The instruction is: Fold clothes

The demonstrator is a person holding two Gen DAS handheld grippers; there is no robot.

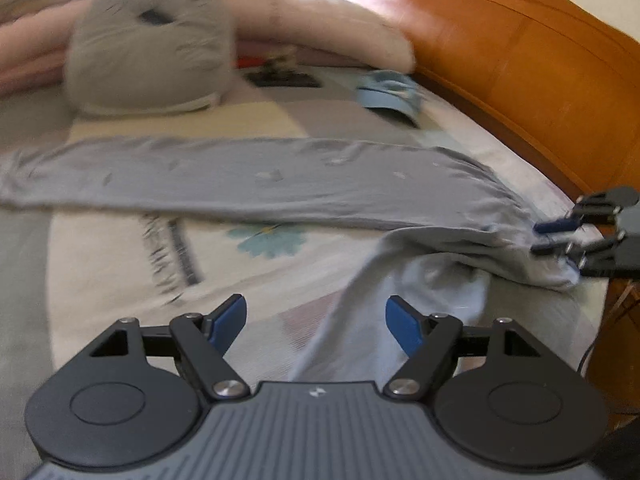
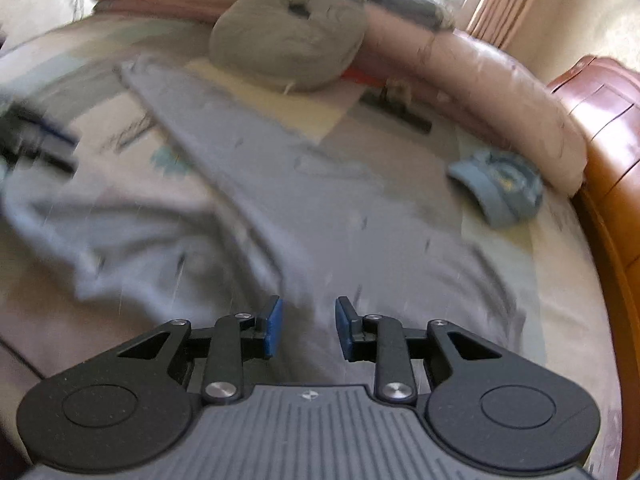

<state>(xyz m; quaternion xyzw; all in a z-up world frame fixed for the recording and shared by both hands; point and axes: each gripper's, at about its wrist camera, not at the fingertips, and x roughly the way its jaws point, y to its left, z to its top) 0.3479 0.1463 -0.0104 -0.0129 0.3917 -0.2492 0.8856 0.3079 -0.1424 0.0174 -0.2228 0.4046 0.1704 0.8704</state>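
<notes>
While the grey garment lies stretched in a long band across the bed, the left claw hovers over a fold of it near the foot, jaws spread wide and empty. Behind it sit a grey round cushion, a pink bolster and a blue cap — all beside the wooden bed frame. At the right end, the right claw is released too — jaws partly apart, nothing between them, just above the cloth.
</notes>
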